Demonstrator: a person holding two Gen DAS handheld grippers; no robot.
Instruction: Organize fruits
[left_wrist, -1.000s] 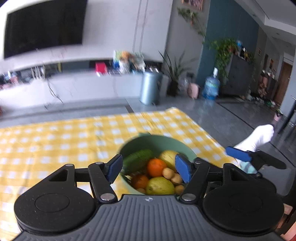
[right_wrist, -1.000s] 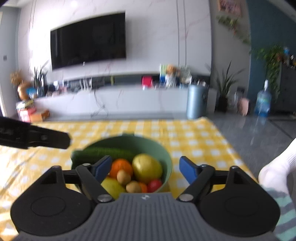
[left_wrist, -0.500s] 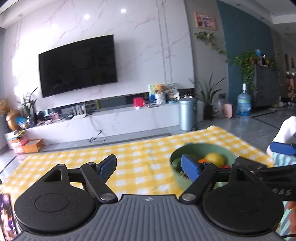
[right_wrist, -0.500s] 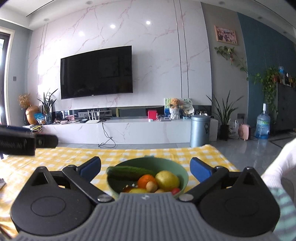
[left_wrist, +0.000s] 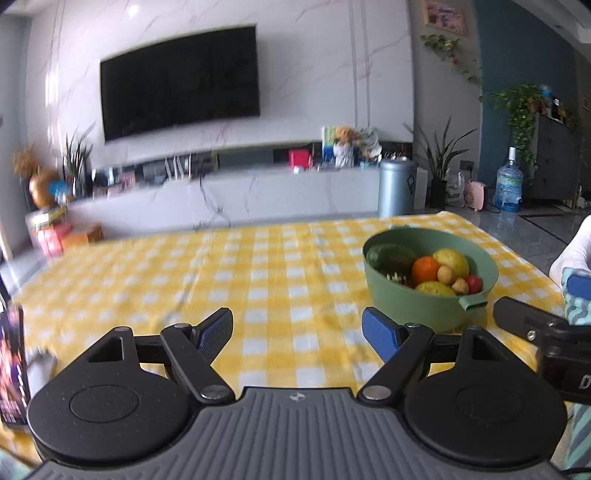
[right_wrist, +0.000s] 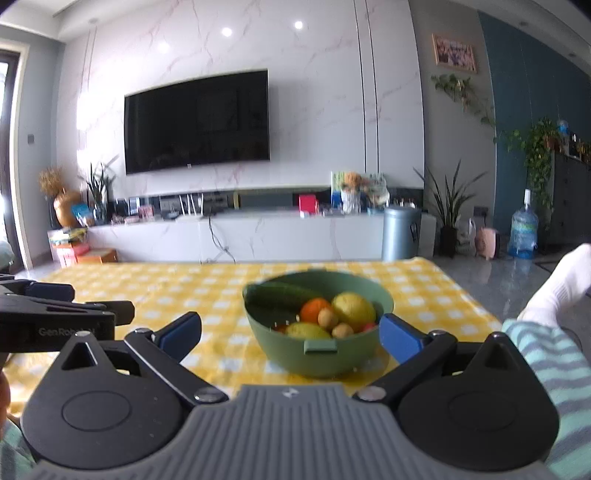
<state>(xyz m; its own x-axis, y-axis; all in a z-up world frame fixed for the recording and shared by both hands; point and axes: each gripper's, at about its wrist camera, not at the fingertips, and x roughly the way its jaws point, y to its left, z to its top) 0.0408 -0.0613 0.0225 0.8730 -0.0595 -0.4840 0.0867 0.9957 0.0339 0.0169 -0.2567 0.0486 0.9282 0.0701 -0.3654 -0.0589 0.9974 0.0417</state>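
A green bowl (left_wrist: 406, 302) (right_wrist: 317, 358) stands on a yellow checked cloth (left_wrist: 258, 277) (right_wrist: 166, 291). It holds a cucumber (right_wrist: 284, 295), an orange (right_wrist: 314, 308), a yellow fruit (right_wrist: 352, 308), a yellow-green fruit (right_wrist: 306, 328), a small red fruit (left_wrist: 474, 283) and small tan ones (left_wrist: 445, 274). My left gripper (left_wrist: 297, 326) is open over bare cloth, left of the bowl, and empty. My right gripper (right_wrist: 291, 330) is open just short of the bowl, which shows between its fingers untouched. Each gripper appears at the edge of the other's view.
A foot in a white sock (right_wrist: 557, 288) and a teal striped trouser leg (right_wrist: 546, 354) lie at the right. A dark flat object (left_wrist: 11, 362) sits at the cloth's left edge. Beyond the cloth are floor, a grey bin (right_wrist: 400, 232) and a TV cabinet (right_wrist: 258, 236).
Both grippers' jaws have widened and both have drawn back from the bowl. The left one has swung left, so the bowl now sits to its right.
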